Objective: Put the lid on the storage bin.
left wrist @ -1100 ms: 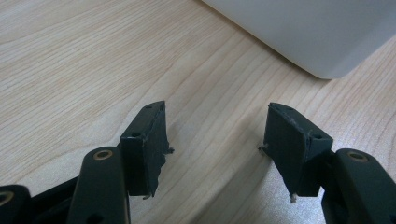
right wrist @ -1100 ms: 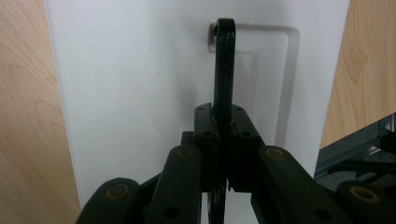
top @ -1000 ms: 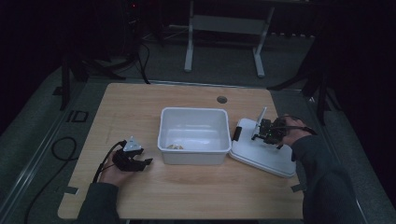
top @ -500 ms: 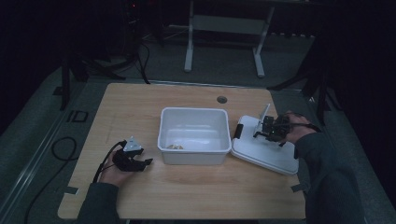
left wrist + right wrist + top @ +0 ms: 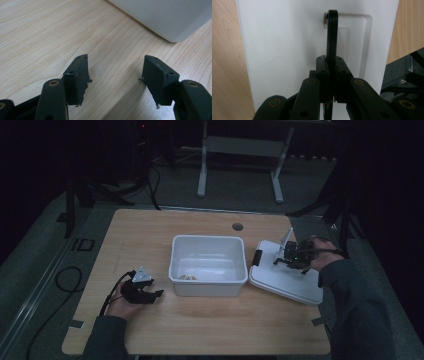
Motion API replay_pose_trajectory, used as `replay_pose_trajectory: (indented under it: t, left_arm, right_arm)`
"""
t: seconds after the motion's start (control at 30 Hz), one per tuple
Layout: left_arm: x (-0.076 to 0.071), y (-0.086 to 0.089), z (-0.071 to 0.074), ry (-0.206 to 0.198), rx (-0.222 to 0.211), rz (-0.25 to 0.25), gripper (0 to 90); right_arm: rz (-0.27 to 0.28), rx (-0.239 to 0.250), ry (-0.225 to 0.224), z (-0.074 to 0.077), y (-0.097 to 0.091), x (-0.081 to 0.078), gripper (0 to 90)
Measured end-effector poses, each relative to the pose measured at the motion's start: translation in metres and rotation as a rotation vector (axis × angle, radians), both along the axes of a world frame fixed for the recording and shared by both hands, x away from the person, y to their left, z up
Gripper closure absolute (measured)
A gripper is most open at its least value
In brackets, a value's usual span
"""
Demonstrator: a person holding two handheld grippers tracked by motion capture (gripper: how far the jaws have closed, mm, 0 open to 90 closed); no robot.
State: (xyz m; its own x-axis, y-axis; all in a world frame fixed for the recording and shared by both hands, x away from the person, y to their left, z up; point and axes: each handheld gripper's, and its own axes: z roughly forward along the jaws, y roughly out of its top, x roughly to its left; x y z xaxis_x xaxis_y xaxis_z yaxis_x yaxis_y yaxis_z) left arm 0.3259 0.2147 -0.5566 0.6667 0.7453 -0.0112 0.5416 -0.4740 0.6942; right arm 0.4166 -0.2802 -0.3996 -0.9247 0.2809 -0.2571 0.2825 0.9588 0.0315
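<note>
Right tool (image 5: 331,75) clamped on the black handle (image 5: 332,37) of the white lid (image 5: 287,277); left tool (image 5: 115,80) open and empty over the counter (image 5: 37,32), near the bin (image 5: 209,266).

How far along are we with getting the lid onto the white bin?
Done: right tongs are clamped on the lid's black handle. In hand: the lid is tipping up beside the bin. Left: carry it over and seat it; left tongs wait open.
</note>
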Motion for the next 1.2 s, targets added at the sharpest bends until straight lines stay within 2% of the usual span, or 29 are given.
replay_pose_trajectory:
  t: [1.2]
  left_arm:
    - [0.000,0.000,0.000,0.000,-0.001,0.000,38.4]
  right_arm:
    - [0.042,0.011,-0.012,0.034,0.000,-0.006,84.5]
